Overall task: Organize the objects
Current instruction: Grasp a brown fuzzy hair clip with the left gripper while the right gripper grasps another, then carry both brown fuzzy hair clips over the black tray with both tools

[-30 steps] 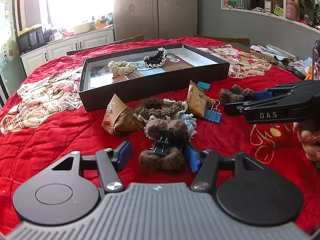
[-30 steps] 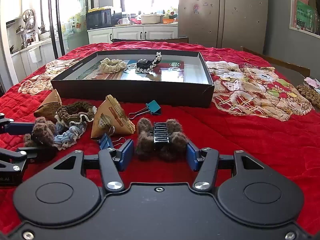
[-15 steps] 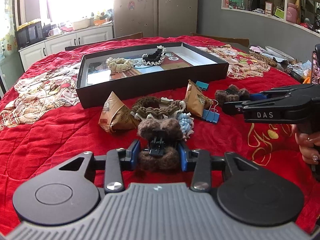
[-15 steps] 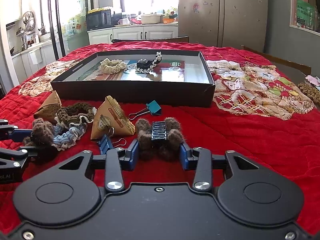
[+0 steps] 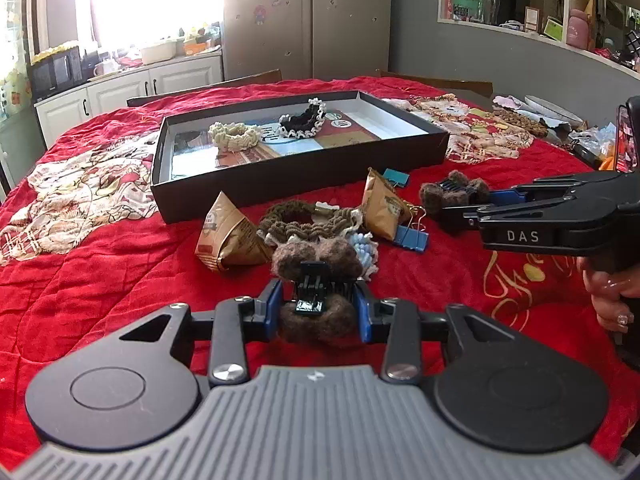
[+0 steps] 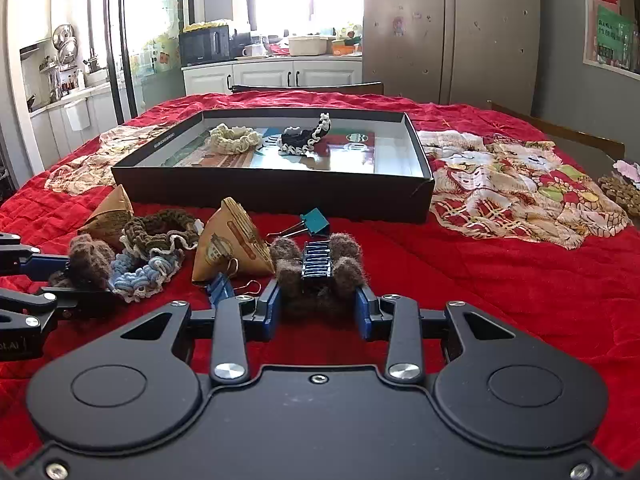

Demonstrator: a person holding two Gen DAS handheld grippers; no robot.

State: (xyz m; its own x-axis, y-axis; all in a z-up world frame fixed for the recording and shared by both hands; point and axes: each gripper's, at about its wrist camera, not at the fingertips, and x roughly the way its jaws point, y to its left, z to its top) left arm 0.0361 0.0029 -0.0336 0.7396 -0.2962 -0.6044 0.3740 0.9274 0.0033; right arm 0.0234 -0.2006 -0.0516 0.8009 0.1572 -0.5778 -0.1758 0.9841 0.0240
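My left gripper (image 5: pixel 317 312) is shut on a brown fuzzy hair claw (image 5: pixel 316 256) on the red cloth. My right gripper (image 6: pixel 318 310) is closed around a second brown fuzzy hair claw (image 6: pixel 318 264), its pads touching the claw's sides. In the left wrist view the right gripper (image 5: pixel 452 206) and its claw (image 5: pixel 452 192) show at the right. In the right wrist view the left gripper (image 6: pixel 60 276) and its claw (image 6: pixel 86 256) show at the far left. A black box (image 6: pixel 264 196) holds a cream scrunchie (image 6: pixel 234 138) and a black-and-white scrunchie (image 6: pixel 304 138).
Between the claws lie a brown scrunchie (image 6: pixel 160 228), a blue scrunchie (image 6: pixel 148 272), two triangular brown packets (image 6: pixel 228 248) (image 6: pixel 108 212), a teal binder clip (image 6: pixel 314 220) and a blue binder clip (image 6: pixel 220 286). A patterned cloth (image 6: pixel 520 188) lies right of the box.
Both grippers have closed from wide open onto their brown hair claws. The left gripper has come a little forward and up.
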